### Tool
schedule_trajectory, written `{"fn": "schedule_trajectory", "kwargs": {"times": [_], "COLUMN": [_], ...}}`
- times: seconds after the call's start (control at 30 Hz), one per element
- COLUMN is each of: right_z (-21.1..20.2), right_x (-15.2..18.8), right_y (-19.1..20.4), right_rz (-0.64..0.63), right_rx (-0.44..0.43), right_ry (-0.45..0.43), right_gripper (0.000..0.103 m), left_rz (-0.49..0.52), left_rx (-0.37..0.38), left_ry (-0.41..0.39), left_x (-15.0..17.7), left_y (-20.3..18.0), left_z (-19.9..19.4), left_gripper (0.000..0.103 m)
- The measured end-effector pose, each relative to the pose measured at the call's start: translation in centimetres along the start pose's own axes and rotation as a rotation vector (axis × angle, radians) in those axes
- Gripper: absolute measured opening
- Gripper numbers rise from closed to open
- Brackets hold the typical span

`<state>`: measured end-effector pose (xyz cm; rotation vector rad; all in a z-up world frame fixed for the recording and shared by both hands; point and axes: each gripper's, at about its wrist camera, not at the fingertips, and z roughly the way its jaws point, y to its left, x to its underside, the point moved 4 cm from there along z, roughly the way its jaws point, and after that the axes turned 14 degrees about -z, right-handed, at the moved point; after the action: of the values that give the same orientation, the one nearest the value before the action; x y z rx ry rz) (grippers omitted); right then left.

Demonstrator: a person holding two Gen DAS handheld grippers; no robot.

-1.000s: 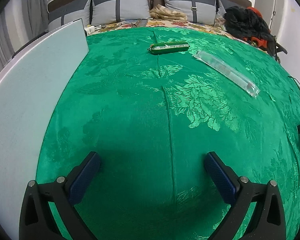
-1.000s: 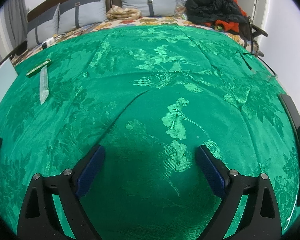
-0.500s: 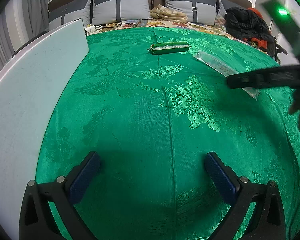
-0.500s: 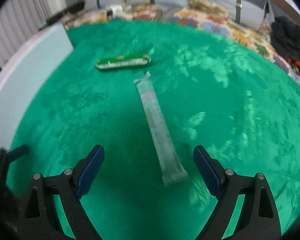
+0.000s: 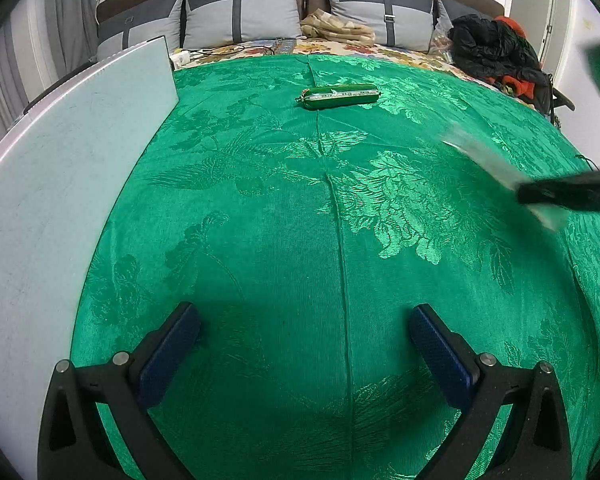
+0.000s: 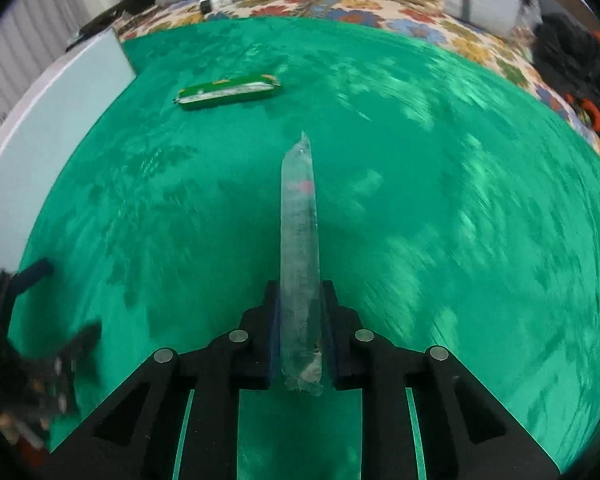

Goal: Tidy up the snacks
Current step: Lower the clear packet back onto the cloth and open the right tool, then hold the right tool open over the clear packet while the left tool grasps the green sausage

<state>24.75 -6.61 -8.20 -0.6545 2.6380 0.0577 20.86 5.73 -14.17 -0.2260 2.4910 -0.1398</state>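
Note:
My right gripper (image 6: 300, 304) is shut on the near end of a long clear plastic snack pack (image 6: 299, 216), which points away from me above the green cloth. The pack shows blurred in the left wrist view (image 5: 480, 160), held by the right gripper (image 5: 540, 196) at the right edge. A green sausage-shaped snack (image 5: 340, 96) lies further back on the cloth, also in the right wrist view (image 6: 228, 90). My left gripper (image 5: 304, 340) is open and empty, low over the near part of the cloth.
A pale blue-grey board (image 5: 60, 184) lies along the left side of the green cloth (image 5: 284, 240). Grey pillows (image 5: 240, 20) line the headboard. Dark and orange clothes (image 5: 496, 52) are heaped at the back right. The left gripper shows blurred in the right wrist view (image 6: 32, 320).
My right gripper has moved onto the clear pack and shut on its near end, lifting it. The left gripper has not moved.

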Motion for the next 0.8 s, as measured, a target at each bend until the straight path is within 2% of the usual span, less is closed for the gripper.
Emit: {"fn": "schedule_trajectory", "kwargs": {"times": [0.1,0.23,0.3,0.33,0.4,0.43,0.47,0.57,0.8], "right_z": [-2.2,-3.0,-2.7,-2.8,-2.7,-2.5,-2.4,-1.9,-1.9], "right_x": [3.6,7.7,8.9,9.2,9.5,9.5,9.5,9.5,9.5], "right_y": [-1.6,-2.8,-2.9,-2.8,-2.7,-2.6,-2.5,-2.0,-2.6], "right_rz": [0.058,0.104,0.105,0.101,0.090,0.083,0.076,0.032,0.048], "right_rx": [0.009,0.039,0.045,0.052,0.069,0.075,0.082,0.149,0.158], "right_ry": [-0.007,-0.014,-0.036,-0.075,-0.128,-0.157,-0.174,-0.203,-0.198], "right_gripper": [0.019,0.020,0.022,0.024,0.038,0.057,0.071,0.076,0.085], "left_rz": [0.000,0.000,0.000,0.000,0.000,0.000,0.000,0.000,0.000], "left_rx": [0.000,0.000,0.000,0.000,0.000,0.000,0.000,0.001,0.001], "left_ry": [0.000,0.000,0.000,0.000,0.000,0.000,0.000,0.000,0.000], "left_x": [0.0,0.0,0.0,0.0,0.0,0.0,0.0,0.0,0.0], "left_y": [0.0,0.0,0.0,0.0,0.0,0.0,0.0,0.0,0.0], "left_z": [0.0,0.0,0.0,0.0,0.0,0.0,0.0,0.0,0.0], "left_gripper": [0.103,0.103,0.103,0.103,0.103,0.103,0.103,0.103,0.103]}}
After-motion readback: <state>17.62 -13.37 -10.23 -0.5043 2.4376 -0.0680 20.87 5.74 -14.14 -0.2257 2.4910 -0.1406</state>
